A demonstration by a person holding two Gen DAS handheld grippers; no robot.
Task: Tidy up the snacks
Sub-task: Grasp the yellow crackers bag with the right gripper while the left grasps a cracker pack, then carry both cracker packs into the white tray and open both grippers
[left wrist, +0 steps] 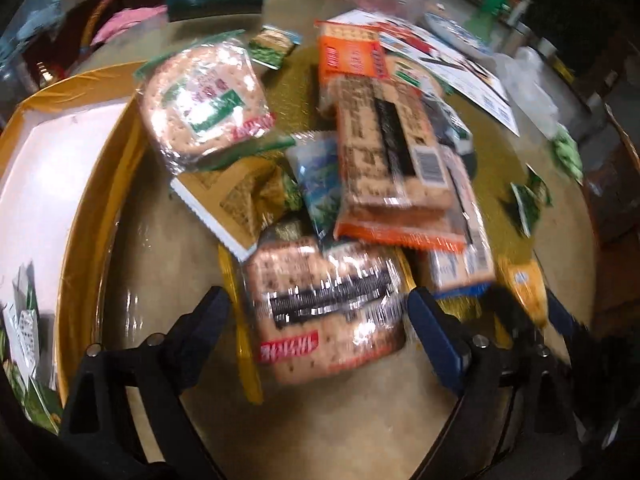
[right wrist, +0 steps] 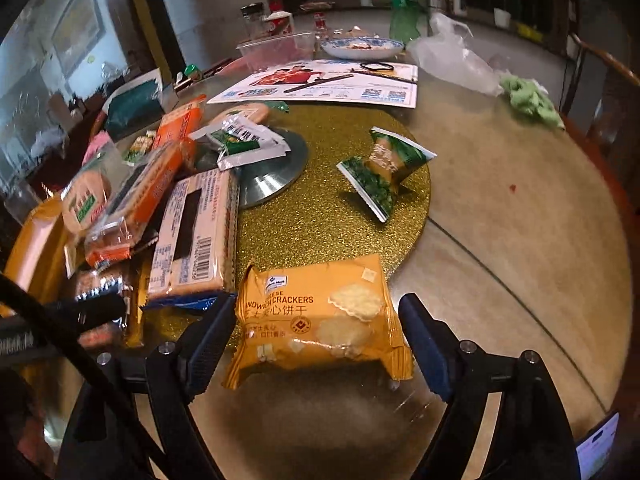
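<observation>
A heap of snack packets lies on the gold glitter turntable (left wrist: 496, 184). In the left wrist view my left gripper (left wrist: 320, 312) is open around a clear-wrapped cracker pack (left wrist: 324, 308). An orange cracker pack (left wrist: 384, 148) and a round cracker pack (left wrist: 204, 100) lie behind it. In the right wrist view my right gripper (right wrist: 316, 320) is open around a yellow sandwich cracker packet (right wrist: 316, 316) at the turntable's edge. A green snack packet (right wrist: 384, 168) stands farther back. The right gripper (left wrist: 524, 312) also shows in the left wrist view, at the lower right.
A yellow-rimmed tray (left wrist: 96, 184) stands left of the heap. At the back are a printed flyer (right wrist: 320, 84), a blue-rimmed dish (right wrist: 360, 46), a clear tub (right wrist: 276, 50), a white plastic bag (right wrist: 456, 60) and a green cloth (right wrist: 528, 98). A metal hub (right wrist: 272, 172) sits mid-turntable.
</observation>
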